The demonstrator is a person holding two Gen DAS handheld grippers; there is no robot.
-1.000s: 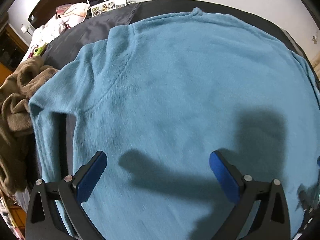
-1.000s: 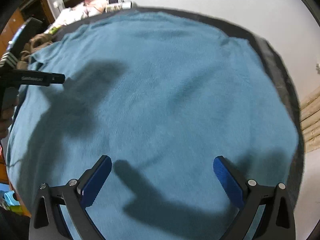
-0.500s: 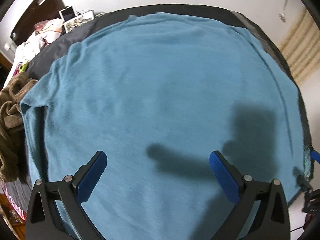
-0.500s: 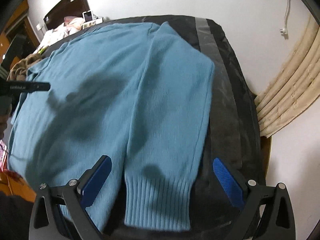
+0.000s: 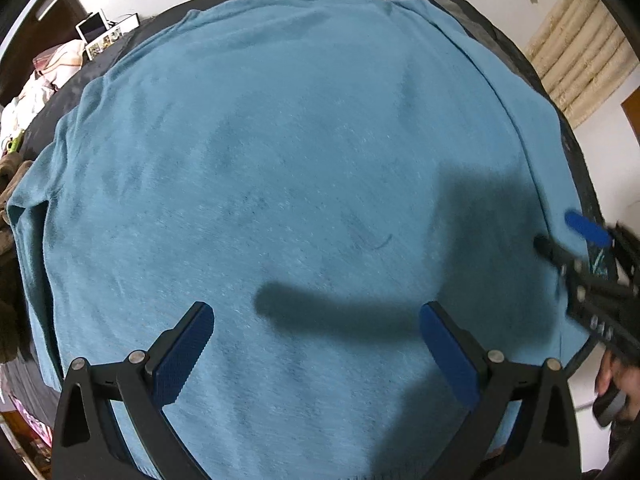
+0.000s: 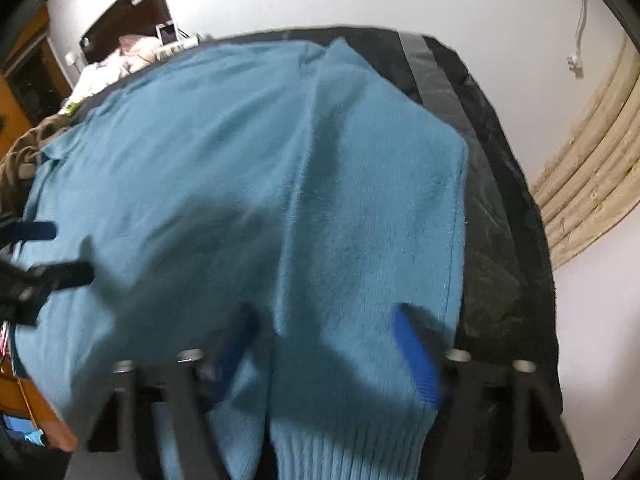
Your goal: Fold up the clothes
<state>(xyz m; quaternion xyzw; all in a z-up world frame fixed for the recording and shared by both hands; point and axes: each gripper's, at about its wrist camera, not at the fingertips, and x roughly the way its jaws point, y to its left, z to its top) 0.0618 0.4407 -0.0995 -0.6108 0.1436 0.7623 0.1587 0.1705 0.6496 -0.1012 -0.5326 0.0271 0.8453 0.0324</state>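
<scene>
A teal fleece sweater (image 5: 304,184) lies spread flat over a dark bed cover (image 5: 480,12). My left gripper (image 5: 316,344) hangs open above the sweater's body, holding nothing. In the right wrist view the sweater's right sleeve (image 6: 372,248) runs down toward its ribbed cuff (image 6: 344,456). My right gripper (image 6: 328,352) is open, low over the sleeve near the cuff, with a finger on each side of it; the view is blurred. The right gripper also shows at the right edge of the left wrist view (image 5: 576,240).
A brown garment (image 5: 8,216) is heaped at the bed's left side. Pillows and a photo frame (image 5: 104,36) sit by the dark headboard. A beige curtain (image 6: 580,168) hangs at the right wall. The bed's right edge (image 6: 532,280) is close to the sleeve.
My right gripper has dropped lower onto the sleeve near the cuff, and its jaws have narrowed. My left gripper has shifted slightly right over the sweater's body, still open.
</scene>
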